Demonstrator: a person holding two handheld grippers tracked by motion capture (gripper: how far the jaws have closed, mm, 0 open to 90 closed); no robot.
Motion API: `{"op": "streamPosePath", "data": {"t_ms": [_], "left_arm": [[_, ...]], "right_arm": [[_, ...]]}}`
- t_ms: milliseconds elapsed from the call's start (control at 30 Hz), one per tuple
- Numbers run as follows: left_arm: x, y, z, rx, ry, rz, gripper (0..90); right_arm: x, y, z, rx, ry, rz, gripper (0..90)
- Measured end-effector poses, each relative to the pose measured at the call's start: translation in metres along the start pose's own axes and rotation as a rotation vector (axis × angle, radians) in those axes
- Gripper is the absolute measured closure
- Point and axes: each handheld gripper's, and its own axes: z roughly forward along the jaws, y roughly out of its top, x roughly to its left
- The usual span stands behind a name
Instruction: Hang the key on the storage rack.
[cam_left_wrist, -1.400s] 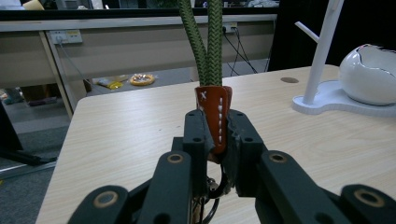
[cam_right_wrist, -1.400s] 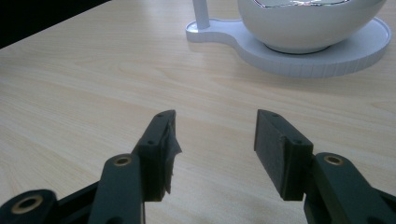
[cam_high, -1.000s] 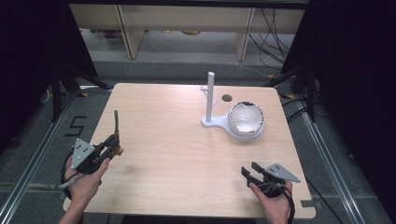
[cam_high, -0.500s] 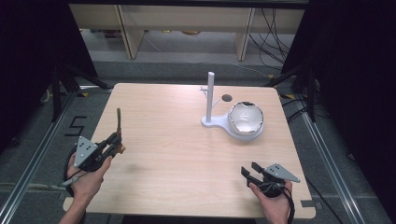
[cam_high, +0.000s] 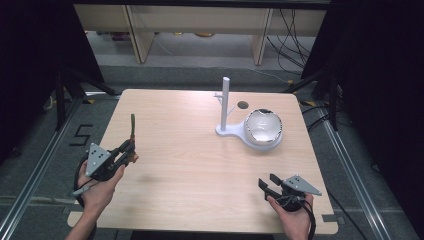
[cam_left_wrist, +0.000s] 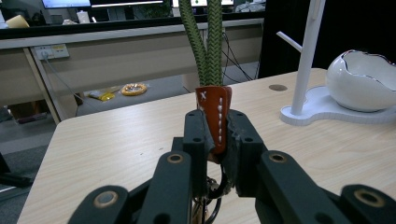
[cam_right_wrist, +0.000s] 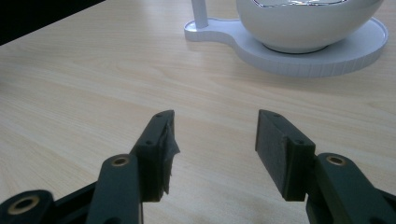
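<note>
My left gripper (cam_high: 131, 151) (cam_left_wrist: 215, 140) is shut on a keychain: an orange leather tab (cam_left_wrist: 214, 116) with white stitching, from which a green braided cord loop (cam_left_wrist: 206, 42) (cam_high: 132, 126) stands upward. Metal key rings hang below the jaws. It hovers over the table's left side. A white stand (cam_high: 225, 102) (cam_left_wrist: 306, 56) with an upright post and side peg shares its base with a white egg-shaped bowl (cam_high: 262, 127) (cam_left_wrist: 362, 81) (cam_right_wrist: 303, 23) at the back right. My right gripper (cam_high: 267, 182) (cam_right_wrist: 215, 149) is open and empty at the front right, facing the bowl.
The light wooden table (cam_high: 200, 165) has a small round hole (cam_high: 243, 105) behind the stand. Dark floor with metal rails surrounds it, and shelving stands beyond the far edge. Cables hang at the back right.
My left gripper with the keychain has shifted slightly right and toward the table's middle. The right gripper has stayed still.
</note>
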Motion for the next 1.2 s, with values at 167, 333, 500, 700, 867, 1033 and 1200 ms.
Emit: {"op": "streamPosePath", "data": {"t_ms": [167, 333, 500, 700, 867, 1033, 1200], "left_arm": [[-0.003, 0.002, 0.003, -0.007, -0.004, 0.001, 79.2], [-0.007, 0.005, 0.007, -0.011, -0.009, 0.006, 79.2], [-0.009, 0.006, 0.011, -0.026, -0.013, 0.001, 79.2], [-0.011, 0.008, 0.013, -0.016, -0.008, 0.011, 79.3], [-0.014, 0.010, 0.018, -0.019, -0.007, 0.016, 79.4], [-0.016, 0.011, 0.021, -0.016, -0.011, 0.024, 79.5], [-0.020, 0.012, 0.026, -0.017, -0.016, 0.028, 79.5]], "right_arm": [[0.000, 0.000, 0.000, 0.000, 0.000, 0.000, 48.2], [0.000, 0.000, 0.000, 0.002, -0.005, 0.000, 48.2], [-0.001, 0.000, 0.001, -0.012, 0.005, -0.007, 48.1], [-0.002, 0.000, 0.002, -0.020, -0.001, -0.028, 48.1], [-0.002, 0.000, 0.002, -0.021, -0.001, -0.028, 48.1], [-0.002, 0.000, 0.002, -0.021, -0.002, -0.028, 48.1], [-0.005, 0.000, 0.002, -0.030, 0.000, -0.058, 48.1]]}}
